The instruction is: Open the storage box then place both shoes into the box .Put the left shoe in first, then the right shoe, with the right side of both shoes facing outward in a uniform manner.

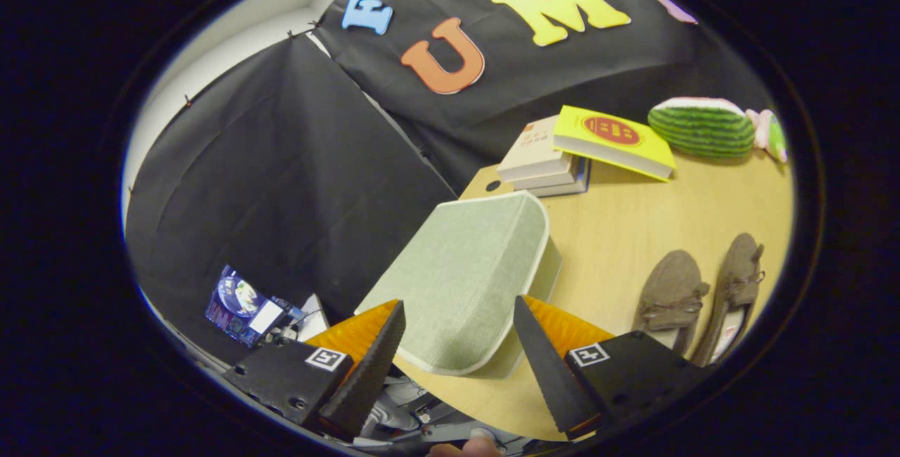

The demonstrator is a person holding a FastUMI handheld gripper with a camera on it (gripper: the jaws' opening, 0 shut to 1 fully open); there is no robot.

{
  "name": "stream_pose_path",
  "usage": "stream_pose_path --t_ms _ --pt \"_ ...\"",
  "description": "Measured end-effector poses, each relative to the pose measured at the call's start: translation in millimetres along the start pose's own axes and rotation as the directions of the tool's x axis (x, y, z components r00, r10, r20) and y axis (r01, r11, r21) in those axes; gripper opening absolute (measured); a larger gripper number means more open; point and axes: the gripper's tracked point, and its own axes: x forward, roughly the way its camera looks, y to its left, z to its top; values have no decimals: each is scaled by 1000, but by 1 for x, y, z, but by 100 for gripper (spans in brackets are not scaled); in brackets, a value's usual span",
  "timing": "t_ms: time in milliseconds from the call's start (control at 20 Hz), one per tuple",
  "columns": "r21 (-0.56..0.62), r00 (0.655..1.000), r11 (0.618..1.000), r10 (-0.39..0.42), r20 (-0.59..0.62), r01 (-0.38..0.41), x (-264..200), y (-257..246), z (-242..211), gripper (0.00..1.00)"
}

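A pale green fabric storage box (467,278) with a white-trimmed lid lies on the wooden table (633,225), its lid down. My gripper (460,313) hovers over the box's near part, fingers spread wide and nothing pressed between them. To the right of the right finger lie two brown loafers side by side: one shoe (670,297) nearer the box and the other shoe (735,288) beyond it, both with toes pointing away from me.
A stack of books (545,158) with a yellow book (612,140) leaning on it stands beyond the box. A watermelon-striped plush (701,127) and a pink toy (766,132) lie at the table's far side. A blue packet (242,304) lies off the table, left of my fingers.
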Motion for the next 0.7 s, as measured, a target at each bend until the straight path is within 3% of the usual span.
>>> stream_pose_path --t_ms 400,700 --pt "158 995 987 58 -84 -44 50 -29 -19 99" --pt "315 986 944 137 -95 -101 66 -34 -19 98"
